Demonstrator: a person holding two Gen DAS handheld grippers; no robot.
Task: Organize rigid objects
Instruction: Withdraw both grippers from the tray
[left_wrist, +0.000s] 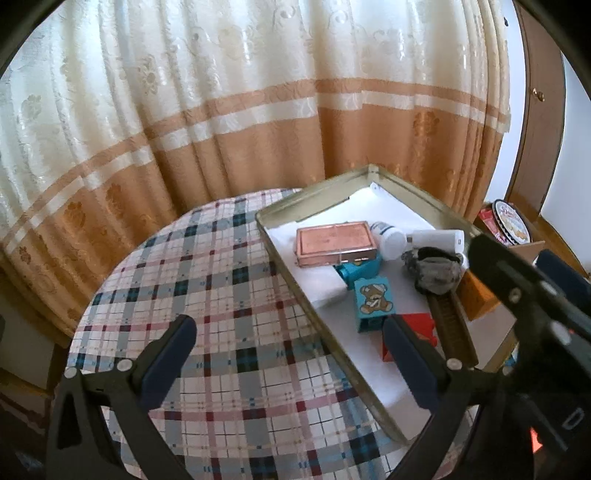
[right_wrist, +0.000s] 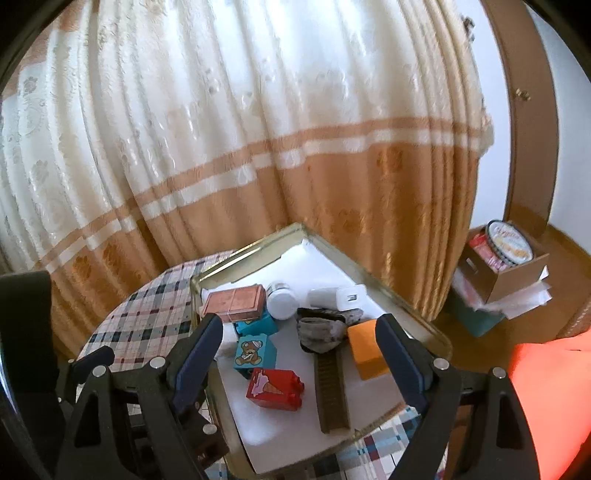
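Both the left gripper and right gripper hang wide apart and empty above the tray, probably to choose among its blocks.

in the left wrist view, the red block at four o'clock in the tray sits half hidden behind the left gripper's right finger; the right gripper's dark frame at three o'clock covers most of the orange box. a second teal block is largely buried under the copper tin. in the right wrist view, lettering on the round tin at two o'clock is too blurred to read, and an orange-red shape at four o'clock is cut off by the edge.
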